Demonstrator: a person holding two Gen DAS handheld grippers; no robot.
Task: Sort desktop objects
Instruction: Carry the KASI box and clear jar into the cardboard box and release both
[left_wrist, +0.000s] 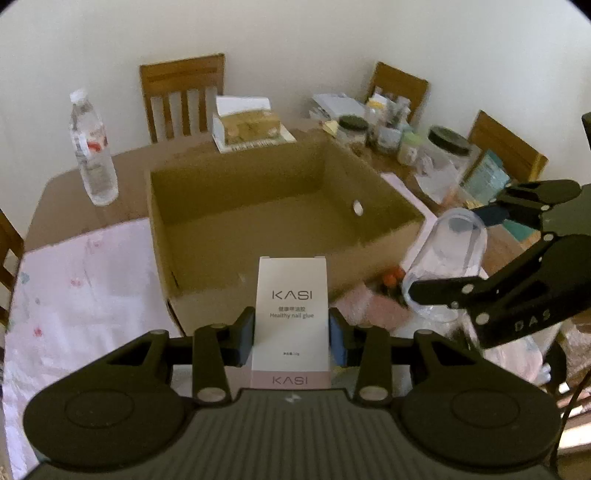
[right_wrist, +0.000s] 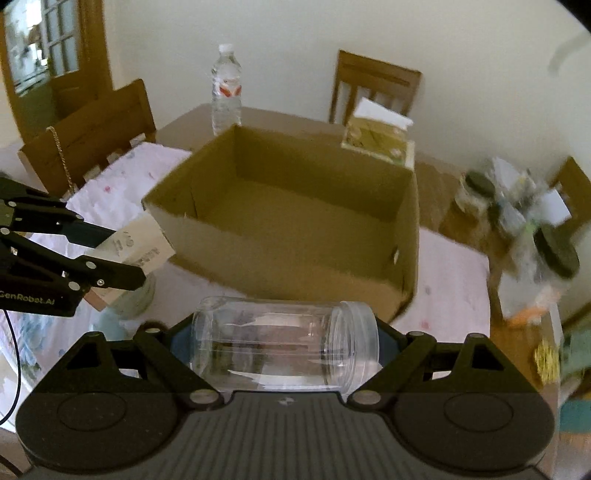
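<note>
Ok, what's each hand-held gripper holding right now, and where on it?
Left hand-held gripper grips the white KASI nail glue box by its two side faces, low down. Right hand-held gripper clamps the clear lidless jar end to end.

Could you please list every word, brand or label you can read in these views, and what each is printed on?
"KASI" (twice) and "Healthy nail glue": white and pink cardboard carton held in the left gripper.
"GenRobot.AI": left gripper's black arm, in the right wrist view.
"DAS": right gripper's black arm, partly hidden.
Carton's Chinese line and small print, and the clear plastic water bottle's red label: unreadable.
</note>
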